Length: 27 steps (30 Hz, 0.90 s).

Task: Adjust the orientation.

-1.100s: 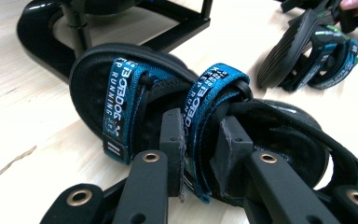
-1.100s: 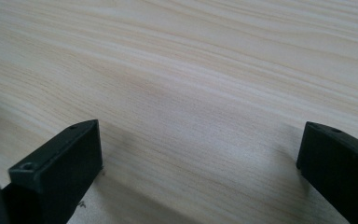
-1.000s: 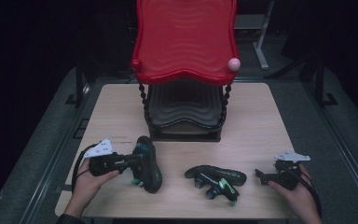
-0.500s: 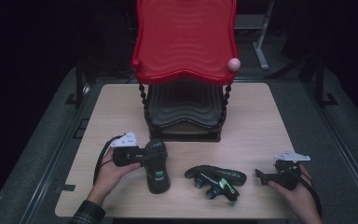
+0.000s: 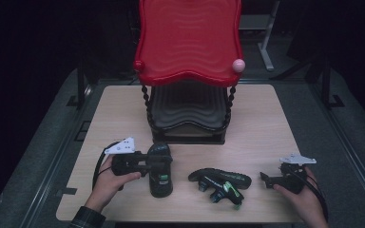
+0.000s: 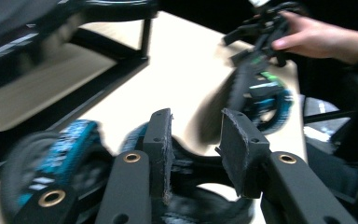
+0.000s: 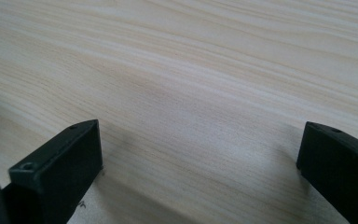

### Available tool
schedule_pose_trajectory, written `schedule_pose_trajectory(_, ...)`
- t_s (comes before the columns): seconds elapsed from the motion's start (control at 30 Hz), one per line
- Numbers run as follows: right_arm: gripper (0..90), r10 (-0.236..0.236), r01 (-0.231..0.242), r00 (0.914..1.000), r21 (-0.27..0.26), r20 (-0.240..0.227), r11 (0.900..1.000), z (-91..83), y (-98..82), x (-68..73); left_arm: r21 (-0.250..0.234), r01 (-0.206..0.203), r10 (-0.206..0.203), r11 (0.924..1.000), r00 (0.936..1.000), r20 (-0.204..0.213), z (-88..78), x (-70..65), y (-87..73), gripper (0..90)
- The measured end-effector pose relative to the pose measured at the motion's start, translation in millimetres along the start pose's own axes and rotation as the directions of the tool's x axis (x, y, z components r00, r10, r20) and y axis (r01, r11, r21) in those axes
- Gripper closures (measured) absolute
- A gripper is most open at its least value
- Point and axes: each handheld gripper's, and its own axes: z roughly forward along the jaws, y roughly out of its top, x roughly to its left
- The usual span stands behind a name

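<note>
Roller skate [image 5: 160,167], black, teal wheels, green tag, in left gripper [image 5: 145,164] jaws

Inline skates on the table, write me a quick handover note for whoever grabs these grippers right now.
Left gripper: clamped on the upright black inline skate with blue-green wheels, at the front left of the light wooden table, just short of the rack.
Right gripper: jaws wide open, holding nothing, low over bare table at the front right.
Second black skate with green accents: lies on its side between the two grippers.
Red and black two-tier wavy rack: both tiers look bare.
Done: one skate gripped. Left, probably: shelve it, then fetch the second.
</note>
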Motion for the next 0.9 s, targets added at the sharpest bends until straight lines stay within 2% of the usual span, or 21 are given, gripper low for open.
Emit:
schedule_pose_trajectory(0.13, 0.0, 0.0, 0.0, 1.0, 0.001, -0.001, 1.0, -0.3, -0.2, 0.1, -0.016, -0.001, 0.002, 0.9999, 0.999, 0.045, -0.1, -11.6, -1.5, 64.1)
schedule_pose_trajectory(0.27, 0.0, -0.001, 0.001, 1.0, 0.001, -0.001, 1.0, -0.3, -0.2, 0.1, 0.012, -0.02, 0.019, 0.9997, 0.998, 0.06, 3.7, -21.8, -6.6, 67.5)
schedule_pose_trajectory(0.37, 0.0, -0.002, 0.002, 1.0, 0.001, -0.001, 1.0, -0.3, -0.3, 0.0, 0.024, -0.03, 0.028, 0.9993, 0.9971, 0.071, 4.0, -23.3, -8.9, 79.9)
schedule_pose_trajectory(0.4, 0.0, -0.002, 0.002, 1.0, 0.0, -0.001, 1.0, -0.3, -0.3, 0.0, 0.02, -0.027, 0.026, 0.9994, 0.9969, 0.075, 3.1, -23.3, -8.9, 85.7)
schedule_pose_trajectory(0.47, 0.0, -0.002, 0.002, 1.0, 0.0, -0.001, 1.0, -0.4, -0.4, 0.1, 0.017, -0.007, 0.006, 0.9998, 0.9963, 0.085, -0.2, -23.5, -7.8, 90.0)
schedule_pose_trajectory(0.6, 0.0, -0.003, 0.003, 1.0, 0.0, -0.001, 1.0, -0.4, -0.5, 0.0, 0.016, -0.007, 0.005, 0.9999, 0.9951, 0.099, -6.6, -26.6, -7.4, 90.0)
schedule_pose_trajectory(0.67, 0.0, -0.002, 0.002, 1.0, 0.0, -0.001, 1.0, -0.4, -0.5, 0.1, 0.015, -0.014, 0.013, 0.9998, 0.9966, 0.081, -8.7, -28.1, -8.8, 90.0)
schedule_pose_trajectory(0.7, 0.0, -0.003, 0.003, 1.0, 0.0, -0.001, 1.0, -0.4, -0.5, 0.0, 0.007, -0.014, 0.013, 0.9999, 0.9971, 0.075, -9.2, -28.0, -9.4, 88.4)
schedule_pose_trajectory(0.77, 0.0, -0.003, 0.003, 1.0, 0.0, -0.001, 1.0, -0.4, -0.5, 0.0, 0.003, -0.008, 0.007, 1.0, 0.9983, 0.057, -7.3, -26.7, -10.1, 75.1)
schedule_pose_trajectory(0.9, 0.0, -0.002, 0.002, 1.0, 0.0, -0.001, 1.0, -0.4, -0.4, 0.1, 0.006, -0.013, 0.012, 0.9999, 0.998, 0.061, 0.0, -25.0, -11.8, 68.9)
